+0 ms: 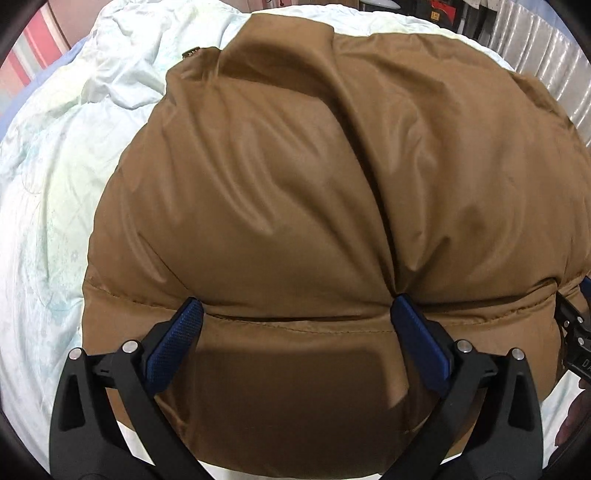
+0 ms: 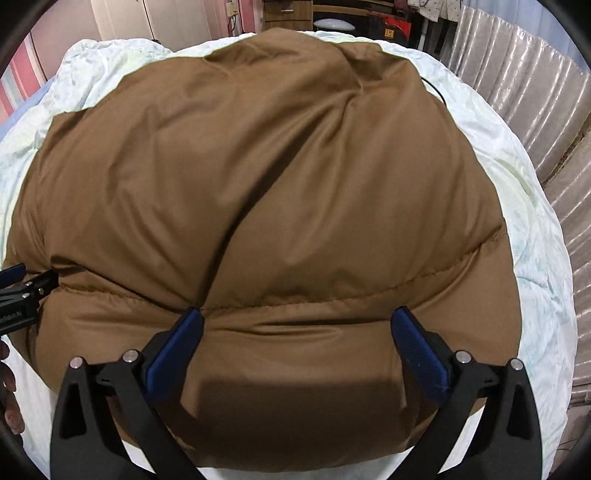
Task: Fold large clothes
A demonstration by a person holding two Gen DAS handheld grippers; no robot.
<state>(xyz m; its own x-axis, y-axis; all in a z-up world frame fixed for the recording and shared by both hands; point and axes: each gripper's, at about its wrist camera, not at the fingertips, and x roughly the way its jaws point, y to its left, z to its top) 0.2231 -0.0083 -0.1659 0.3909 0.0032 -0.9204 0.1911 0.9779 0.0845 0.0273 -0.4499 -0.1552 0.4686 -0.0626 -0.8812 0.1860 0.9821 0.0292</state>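
A big brown puffy jacket lies on a bed and fills both views. My left gripper is open, its blue pads pressed against a stitched seam near the jacket's near edge. My right gripper is open too, its pads resting on the same seam farther right. The right gripper's tip shows at the right edge of the left wrist view. The left gripper's tip shows at the left edge of the right wrist view. Neither gripper holds any fabric.
A pale white-green quilt covers the bed under the jacket. A ribbed silvery padded wall runs along the right side. Furniture and clutter stand beyond the bed's far end.
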